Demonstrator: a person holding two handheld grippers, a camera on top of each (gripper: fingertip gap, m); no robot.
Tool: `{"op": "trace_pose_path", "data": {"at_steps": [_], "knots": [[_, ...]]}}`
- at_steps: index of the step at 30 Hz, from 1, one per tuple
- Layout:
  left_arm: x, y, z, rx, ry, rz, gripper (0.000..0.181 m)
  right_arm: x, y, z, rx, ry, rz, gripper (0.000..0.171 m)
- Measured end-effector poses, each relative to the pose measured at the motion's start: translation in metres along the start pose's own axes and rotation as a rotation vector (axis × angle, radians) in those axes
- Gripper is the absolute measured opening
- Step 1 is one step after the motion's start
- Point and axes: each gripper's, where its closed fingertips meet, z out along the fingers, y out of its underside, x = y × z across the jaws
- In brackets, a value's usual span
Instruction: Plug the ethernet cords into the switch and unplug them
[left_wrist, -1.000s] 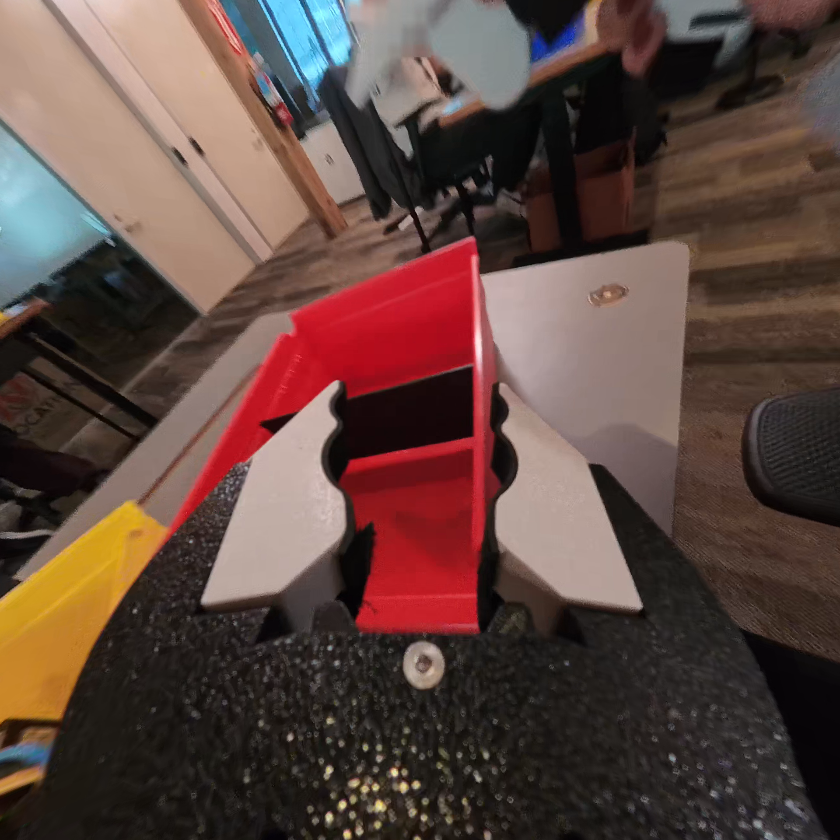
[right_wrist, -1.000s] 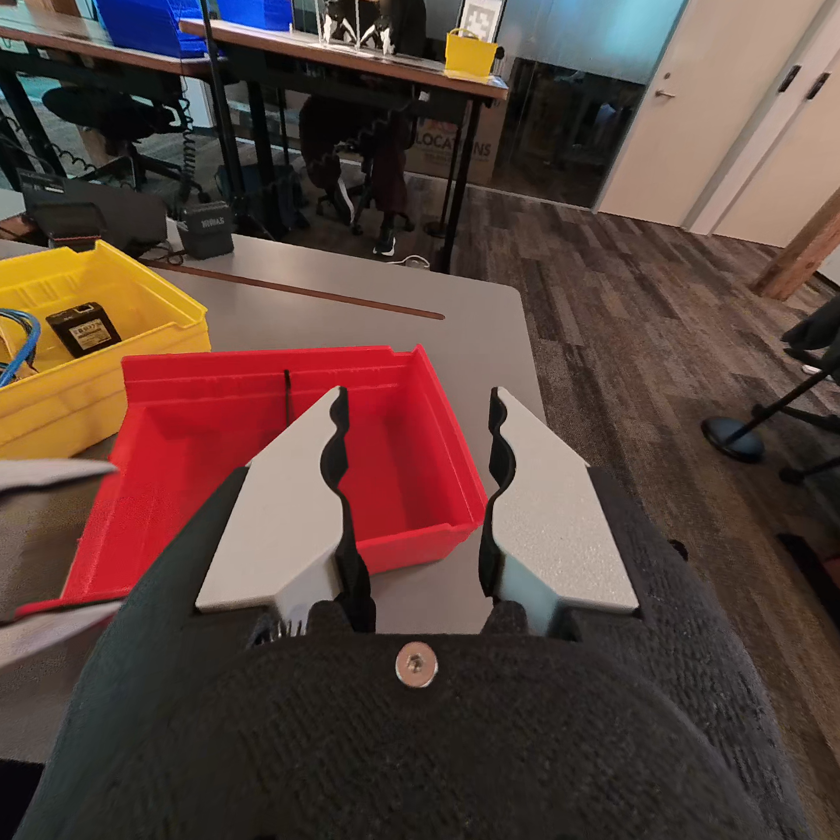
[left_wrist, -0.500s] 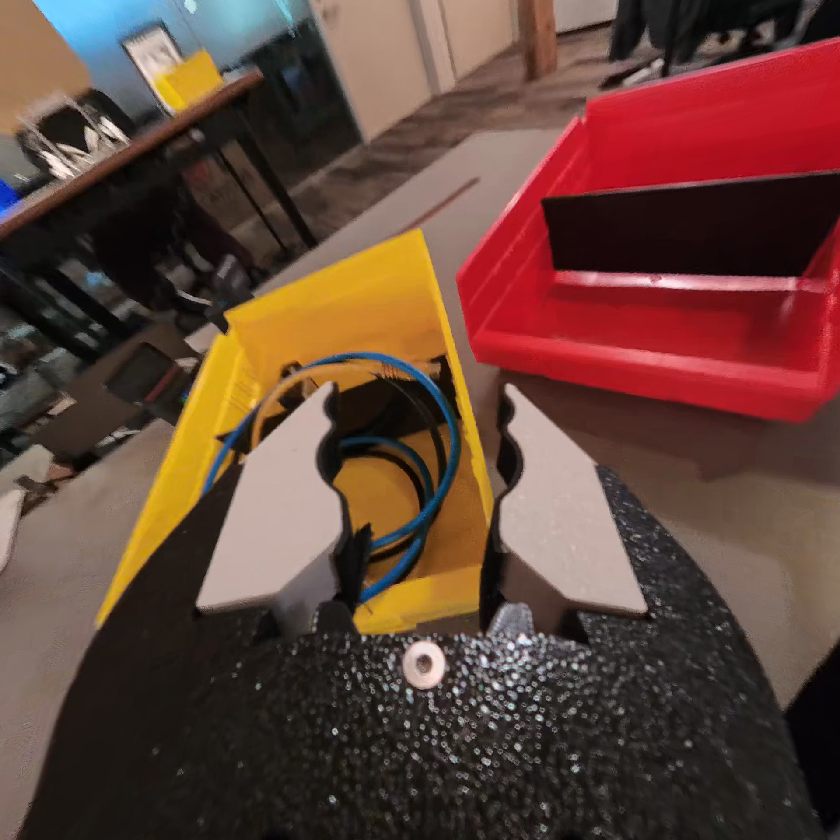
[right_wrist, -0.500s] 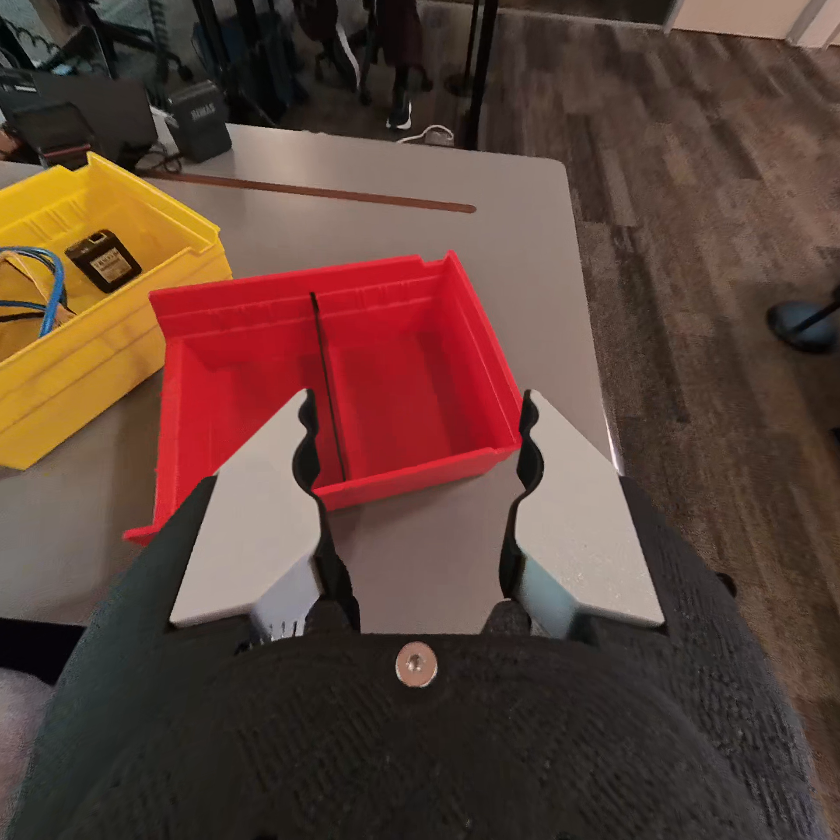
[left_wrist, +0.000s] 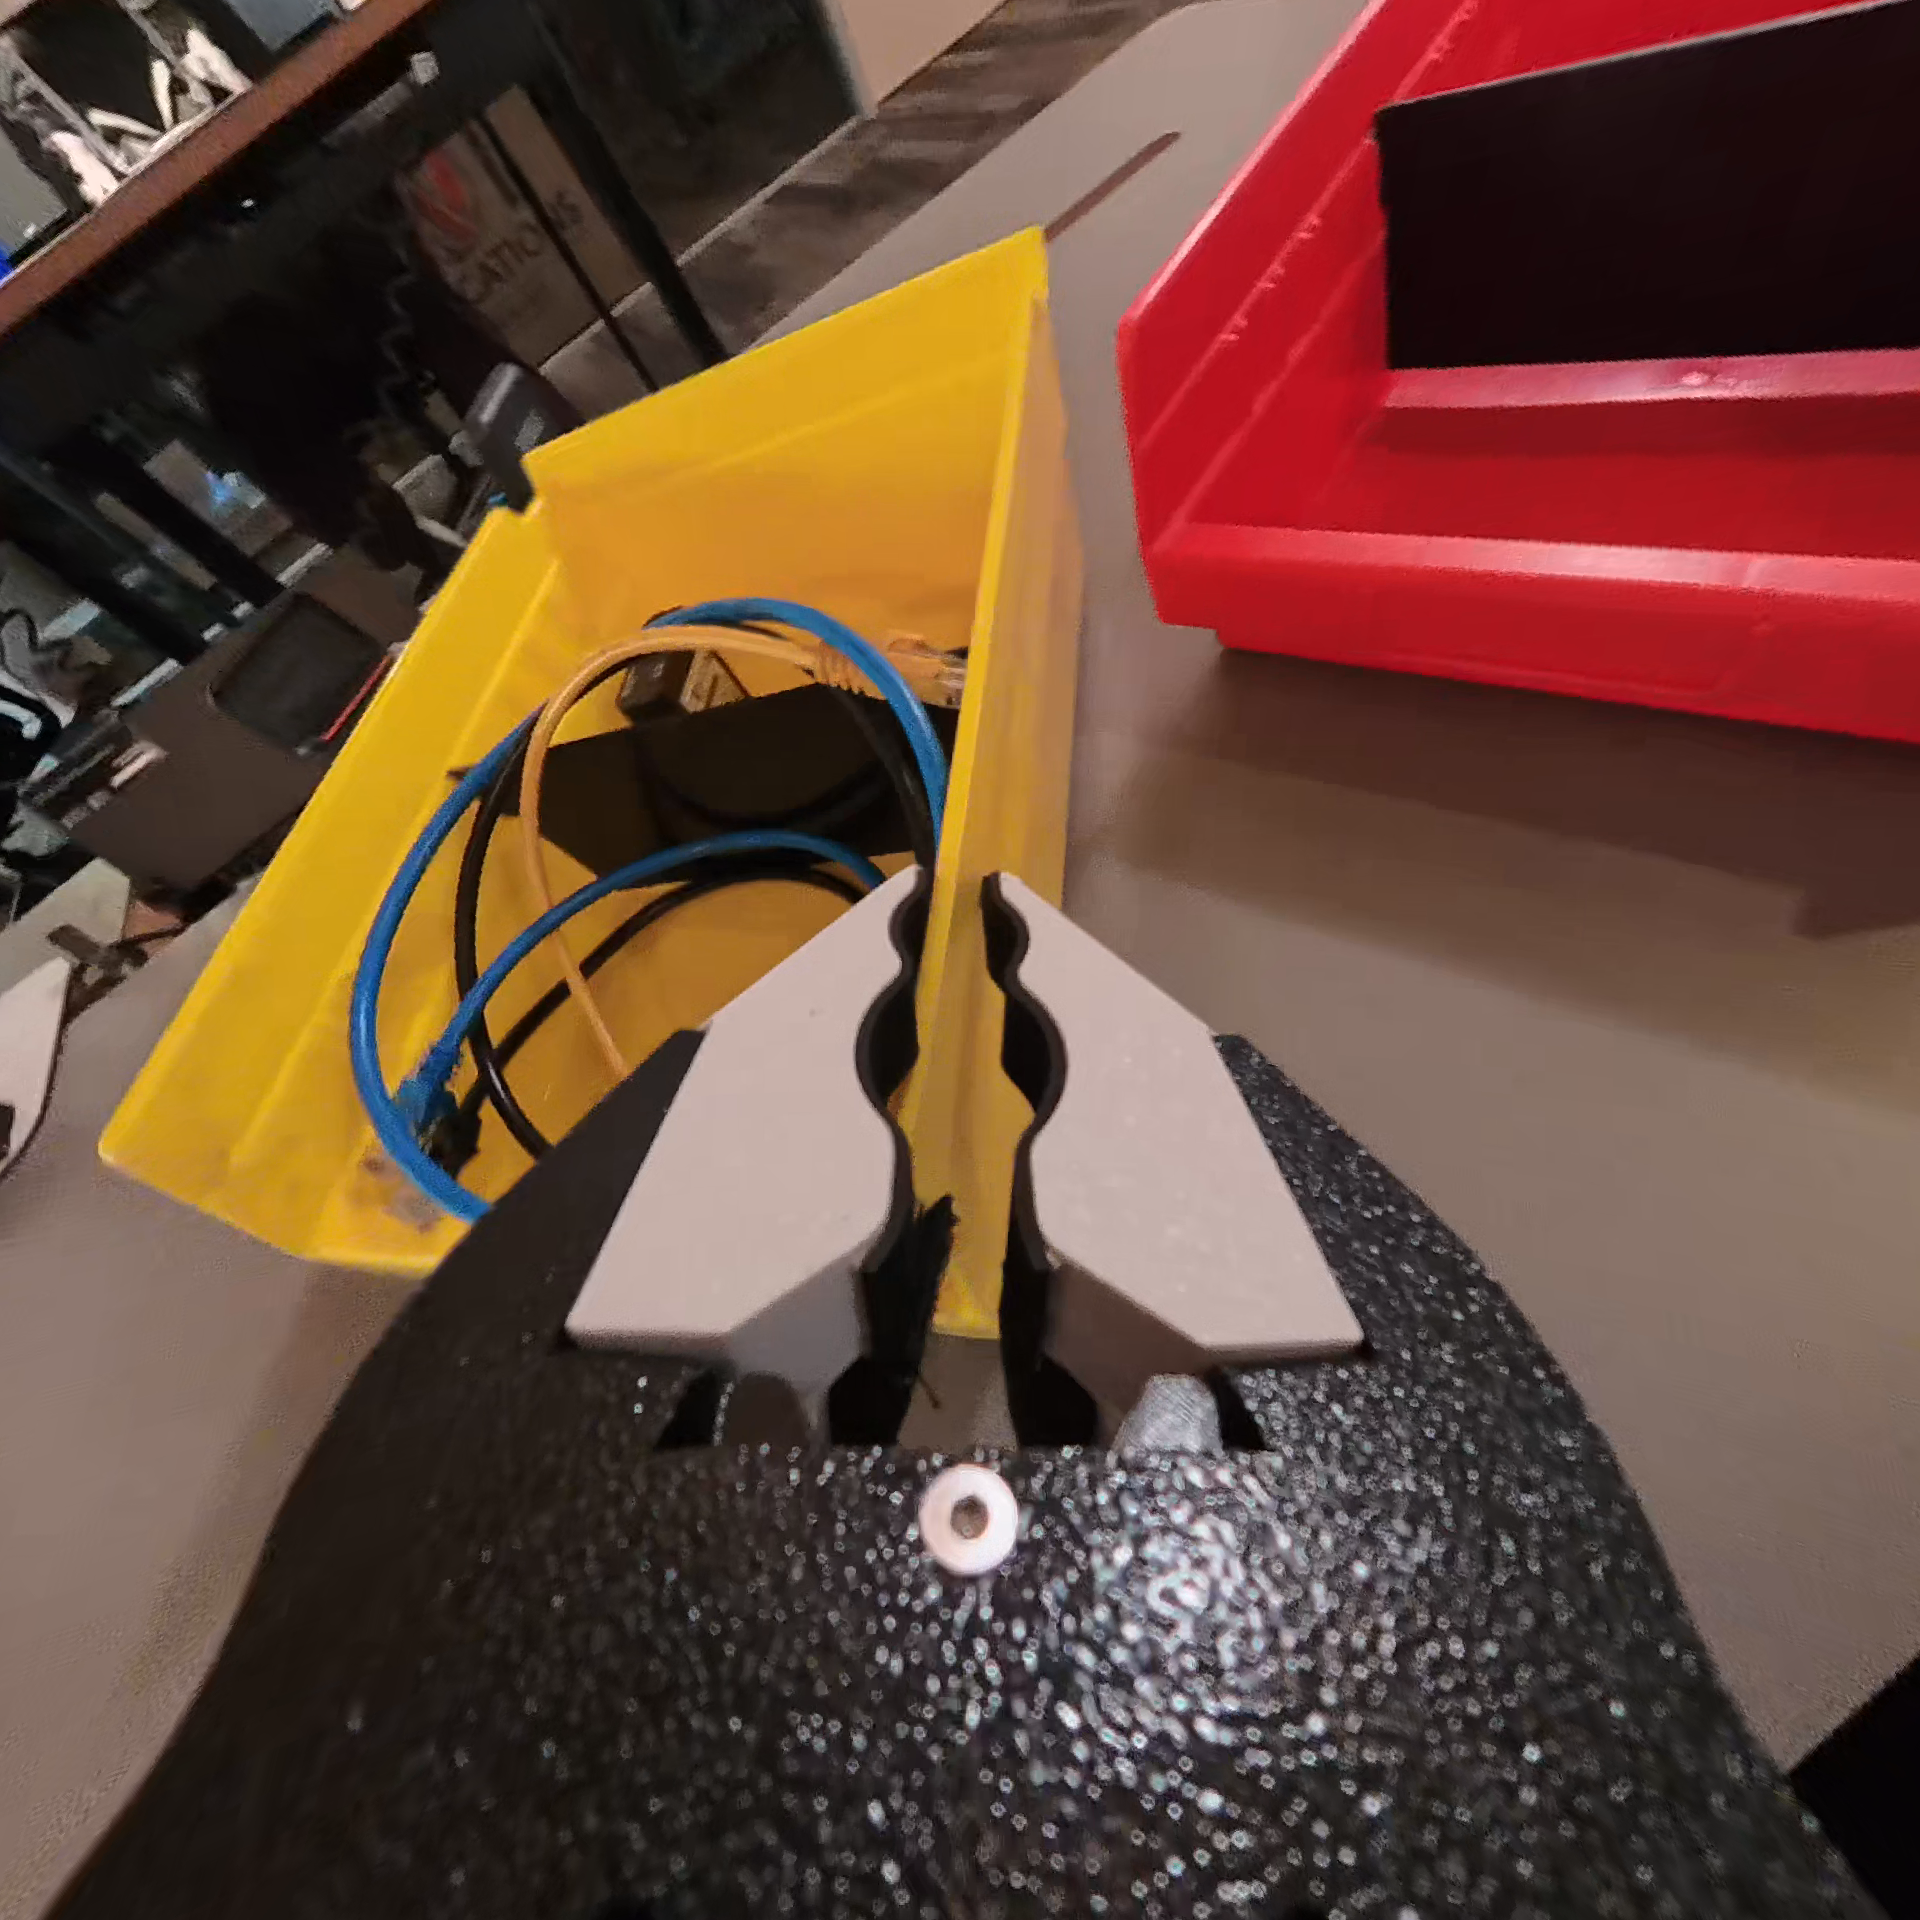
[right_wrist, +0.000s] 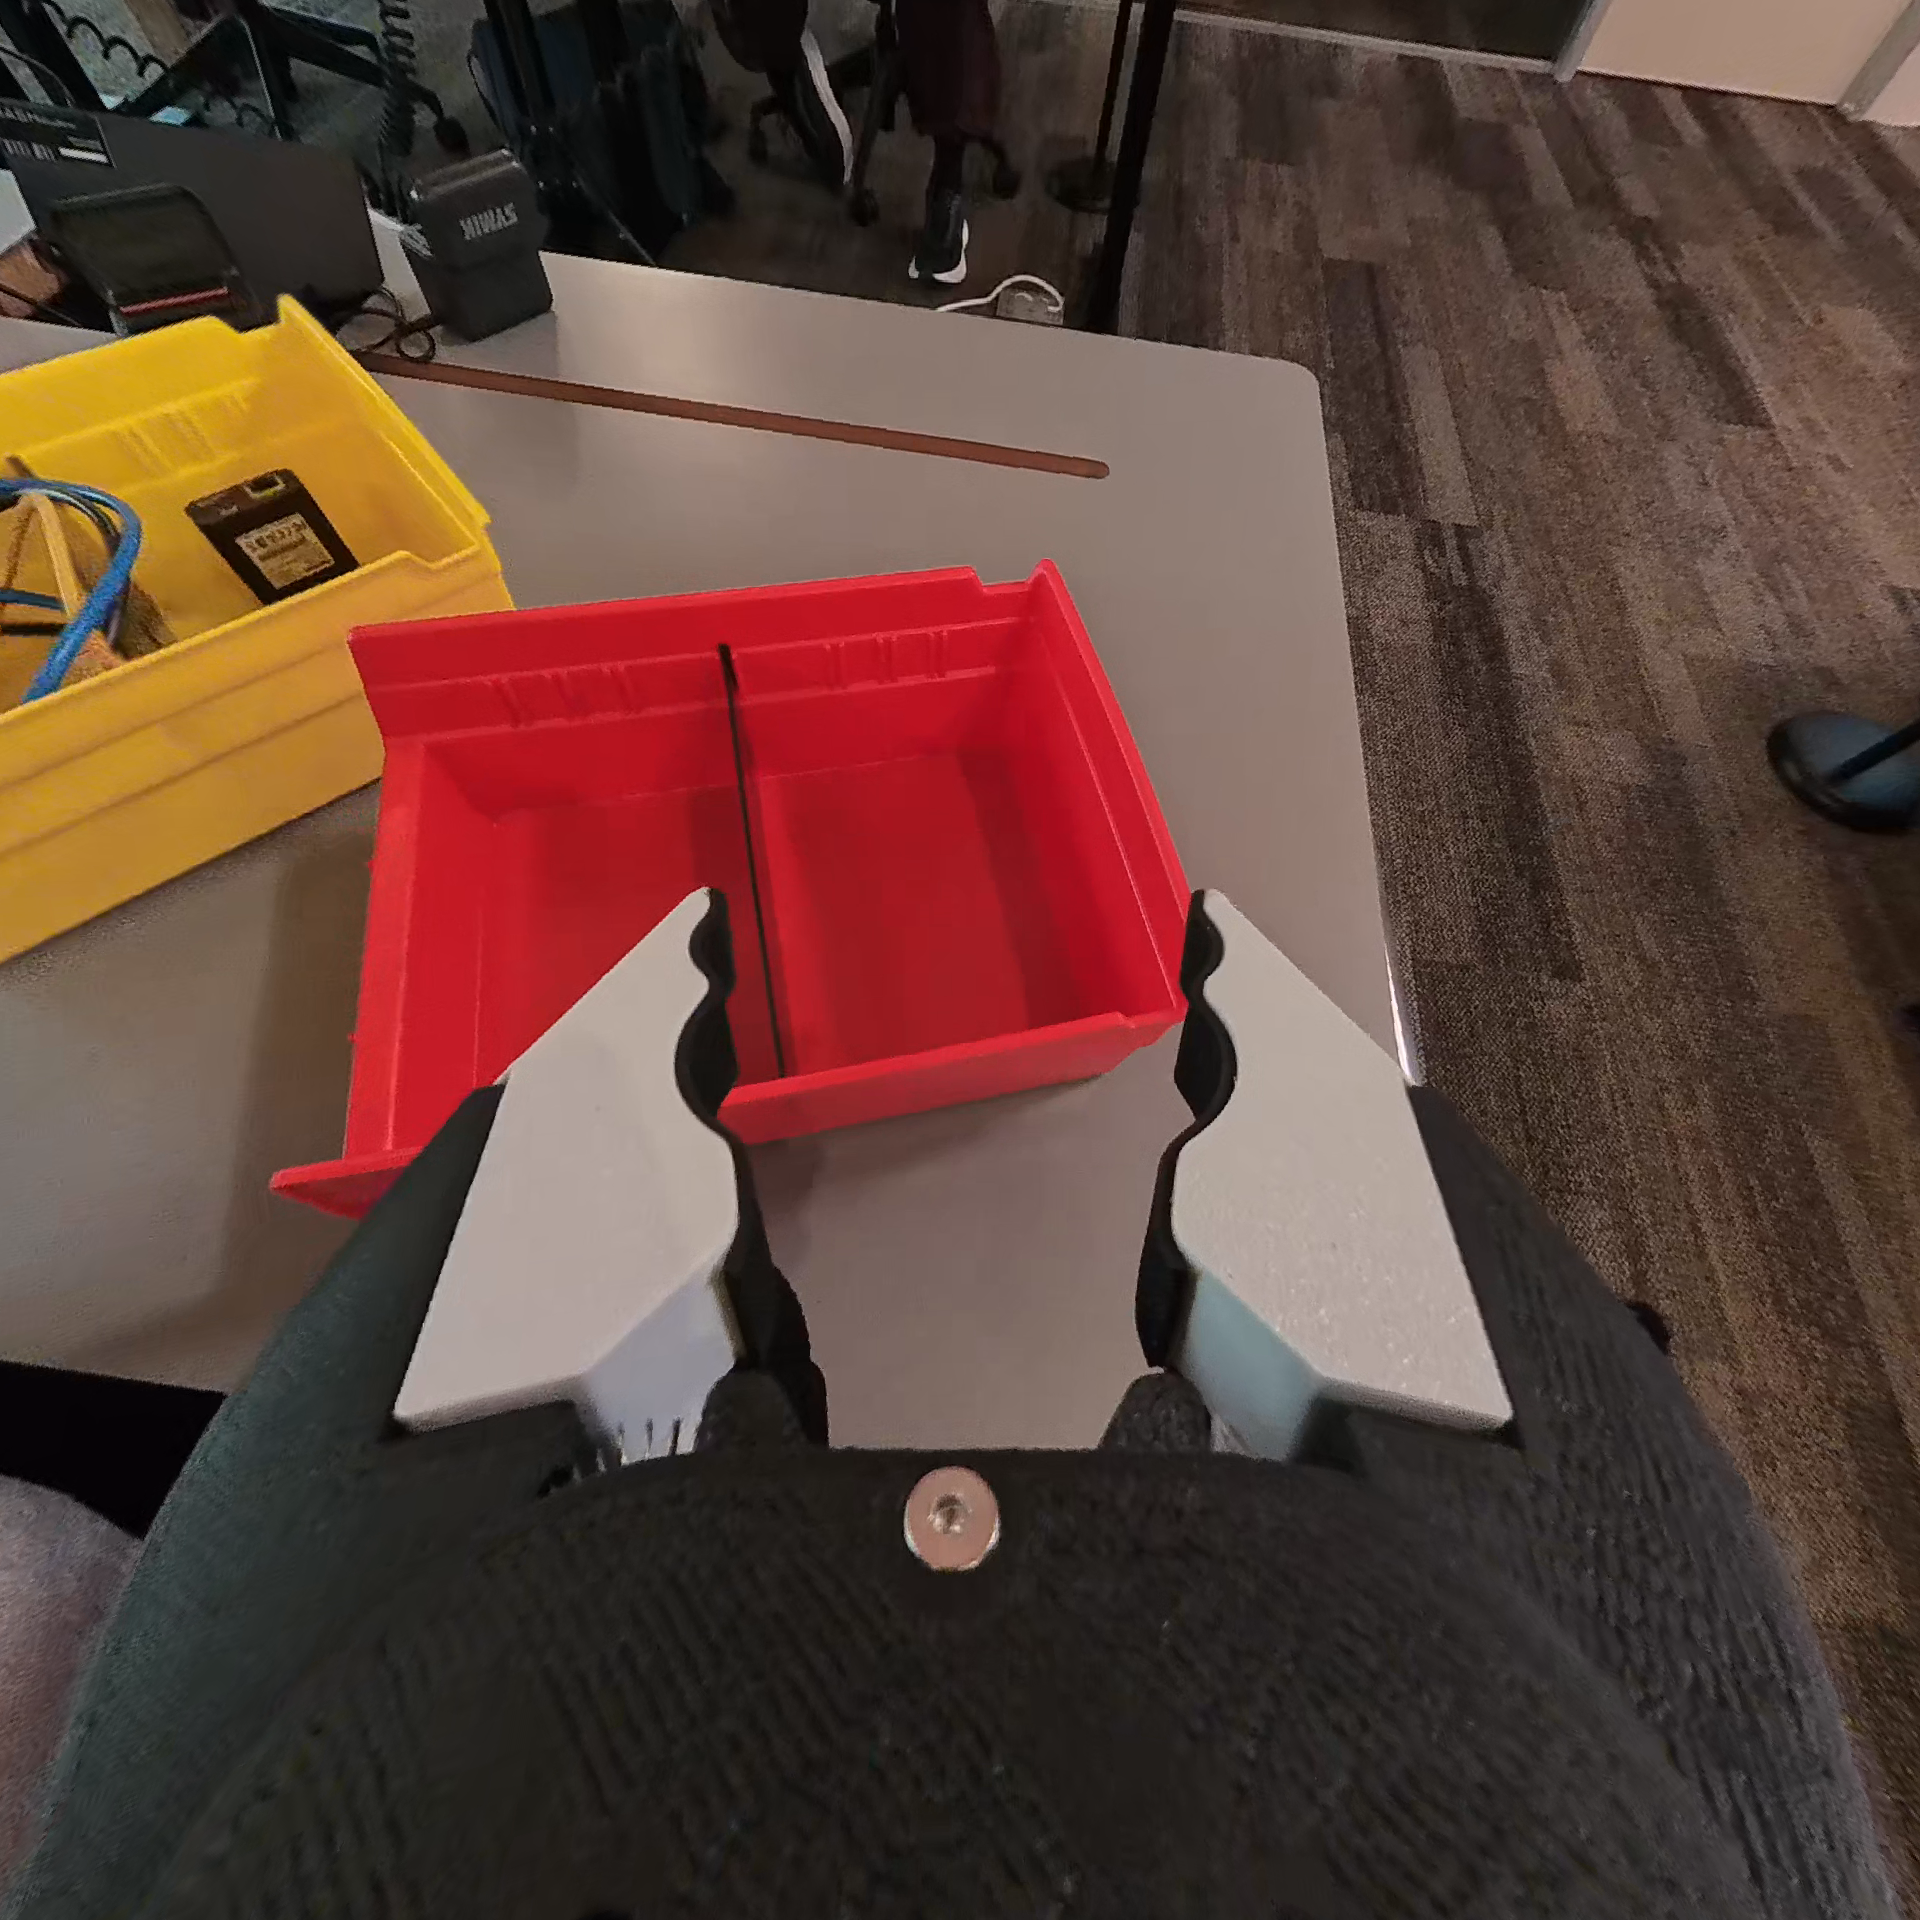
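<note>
A yellow bin on the grey table holds a blue cord, a yellow cord, a black cord and a small black switch behind a black divider. My left gripper is closed narrowly on the bin's right wall near its front corner. In the right wrist view the yellow bin sits at the left with the switch and blue cord inside. My right gripper is open and empty, above the table in front of the red bin.
The red bin has a black divider and nothing in it, and stands right of the yellow bin. Black devices stand at the table's far edge. The table's right edge drops to wood-pattern floor. A brown slot crosses the tabletop.
My left gripper swung from the red bin to the yellow bin, moved down to its right wall and closed on it. My right gripper rose, tilted down and opened wider.
</note>
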Motion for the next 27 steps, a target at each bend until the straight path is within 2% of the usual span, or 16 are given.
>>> {"op": "trace_pose_path", "data": {"at_steps": [1, 10, 27], "knots": [[-0.005, 0.003, -0.002, 0.007, -0.01, -0.021, 0.007, 0.0, 0.001, 0.001, -0.003, -0.004, 0.0, 0.085], [-0.044, 0.027, -0.016, 0.008, -0.129, -0.142, 0.005, -0.001, 0.003, 0.002, -0.009, -0.017, -0.004, 0.083], [-0.145, 0.102, -0.085, -0.083, -0.466, -0.289, 0.003, -0.004, 0.004, 0.003, -0.021, -0.03, -0.015, 0.08]]}}
